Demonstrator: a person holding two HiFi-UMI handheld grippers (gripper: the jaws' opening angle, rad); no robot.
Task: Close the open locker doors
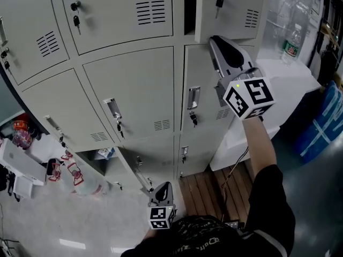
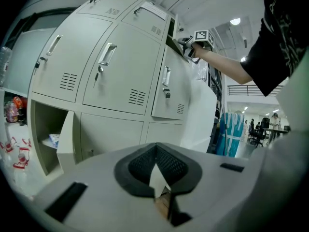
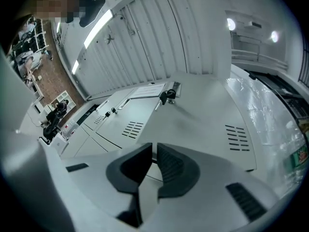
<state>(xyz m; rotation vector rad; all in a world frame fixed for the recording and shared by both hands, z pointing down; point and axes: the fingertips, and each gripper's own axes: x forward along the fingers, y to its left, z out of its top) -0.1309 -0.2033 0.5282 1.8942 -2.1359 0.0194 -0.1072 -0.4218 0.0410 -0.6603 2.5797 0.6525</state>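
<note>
A bank of pale grey lockers fills the head view. The top right door (image 1: 236,12) stands slightly ajar, with a dark gap along its left edge; its key (image 3: 169,94) and vents (image 3: 236,137) show in the right gripper view. My right gripper (image 1: 213,40) is raised against the lower edge of this door, its jaws (image 3: 154,146) together but for a thin slit, with nothing between them. A low door (image 1: 131,167) swings wide open on a compartment (image 2: 46,129) with items inside. My left gripper (image 1: 163,187) hangs low in front of it, shut and empty (image 2: 156,149).
A white counter (image 1: 289,82) with a water bottle (image 1: 291,43) adjoins the lockers on the right. A blue object (image 1: 324,125) stands beyond it. Wooden boards (image 1: 206,191) lie at the lockers' foot. Clutter and printed bags (image 1: 69,170) sit at the lower left.
</note>
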